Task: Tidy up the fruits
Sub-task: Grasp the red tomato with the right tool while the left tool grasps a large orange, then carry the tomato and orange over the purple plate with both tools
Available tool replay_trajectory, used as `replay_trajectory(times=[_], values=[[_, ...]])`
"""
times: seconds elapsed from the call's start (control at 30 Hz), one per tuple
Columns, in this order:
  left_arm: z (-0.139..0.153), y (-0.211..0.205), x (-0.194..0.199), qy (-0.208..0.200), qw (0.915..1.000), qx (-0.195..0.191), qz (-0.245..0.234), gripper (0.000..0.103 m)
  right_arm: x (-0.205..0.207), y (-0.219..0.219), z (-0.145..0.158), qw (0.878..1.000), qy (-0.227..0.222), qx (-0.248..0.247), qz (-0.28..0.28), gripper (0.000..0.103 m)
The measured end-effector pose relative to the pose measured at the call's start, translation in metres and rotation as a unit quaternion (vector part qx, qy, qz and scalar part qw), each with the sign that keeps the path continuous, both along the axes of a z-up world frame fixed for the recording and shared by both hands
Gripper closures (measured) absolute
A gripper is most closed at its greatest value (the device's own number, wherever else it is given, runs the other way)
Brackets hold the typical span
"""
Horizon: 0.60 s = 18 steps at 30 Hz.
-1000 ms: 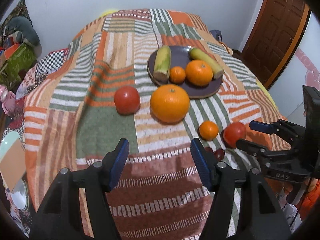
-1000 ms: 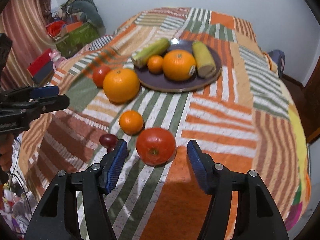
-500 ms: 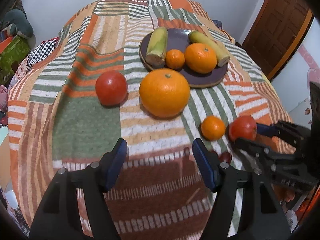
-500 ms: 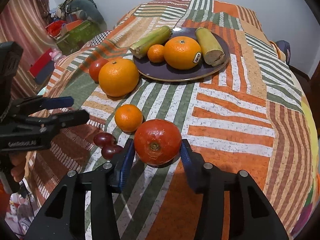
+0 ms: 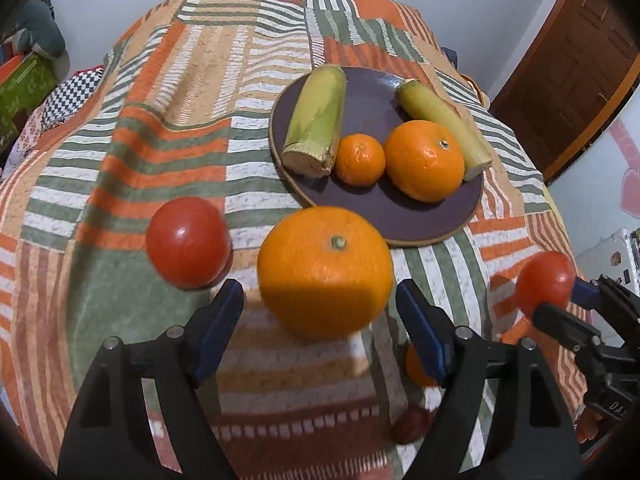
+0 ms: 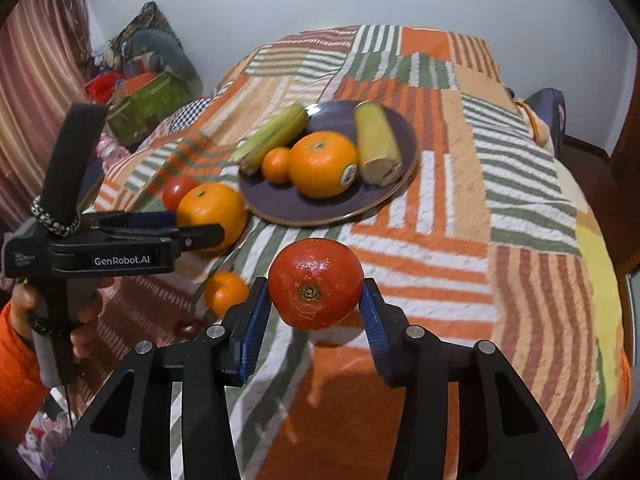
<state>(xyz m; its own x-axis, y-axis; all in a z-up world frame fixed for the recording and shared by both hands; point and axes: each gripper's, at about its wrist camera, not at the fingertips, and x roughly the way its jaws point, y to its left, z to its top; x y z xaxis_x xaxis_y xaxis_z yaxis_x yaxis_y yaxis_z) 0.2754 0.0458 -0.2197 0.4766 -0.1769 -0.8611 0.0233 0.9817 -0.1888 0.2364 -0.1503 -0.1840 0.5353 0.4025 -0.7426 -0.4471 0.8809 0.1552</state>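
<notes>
My right gripper (image 6: 316, 300) is shut on a red tomato (image 6: 315, 283) and holds it lifted above the striped quilt; it also shows in the left wrist view (image 5: 545, 283). My left gripper (image 5: 320, 314) is open, its jaws on either side of a large orange (image 5: 325, 271) that rests on the quilt. A second tomato (image 5: 187, 242) lies left of that orange. A dark purple plate (image 5: 424, 216) holds two corn cobs, an orange (image 5: 425, 160) and a small mandarin (image 5: 360, 159). A loose mandarin (image 6: 226, 293) lies on the quilt.
Small dark red fruits (image 5: 412, 424) lie near the quilt's front edge. The quilt (image 5: 180, 112) covers a bed. Bags and boxes (image 6: 148, 100) are piled at the left wall. A brown door (image 5: 576, 64) stands at the right.
My right gripper closed on the tomato and lifted it off the quilt. My left gripper moved forward until its open jaws flank the large orange.
</notes>
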Motion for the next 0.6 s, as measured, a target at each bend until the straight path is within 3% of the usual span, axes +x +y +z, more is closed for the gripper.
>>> replay_trajectory(times=[0.23, 0.3, 0.5, 0.6], values=[[-0.009, 0.001, 0.013, 0.004, 0.9998, -0.018, -0.002, 0.028, 0.018, -0.011, 0.002, 1.0, -0.004, -0.001, -0.016, 0.061], [-0.009, 0.0, 0.013, -0.002, 0.9999, -0.015, -0.007, 0.033, 0.019, -0.012, 0.002, 1.0, -0.004, 0.0, -0.017, 0.061], [-0.002, -0.005, 0.009, -0.012, 0.9996, 0.011, -0.022, 0.034, 0.027, -0.016, 0.004, 1.0, -0.007, -0.002, -0.023, 0.061], [0.009, -0.004, 0.007, -0.026, 0.9994, 0.004, -0.023, 0.034, 0.03, -0.019, 0.008, 1.0, -0.009, 0.002, -0.024, 0.061]])
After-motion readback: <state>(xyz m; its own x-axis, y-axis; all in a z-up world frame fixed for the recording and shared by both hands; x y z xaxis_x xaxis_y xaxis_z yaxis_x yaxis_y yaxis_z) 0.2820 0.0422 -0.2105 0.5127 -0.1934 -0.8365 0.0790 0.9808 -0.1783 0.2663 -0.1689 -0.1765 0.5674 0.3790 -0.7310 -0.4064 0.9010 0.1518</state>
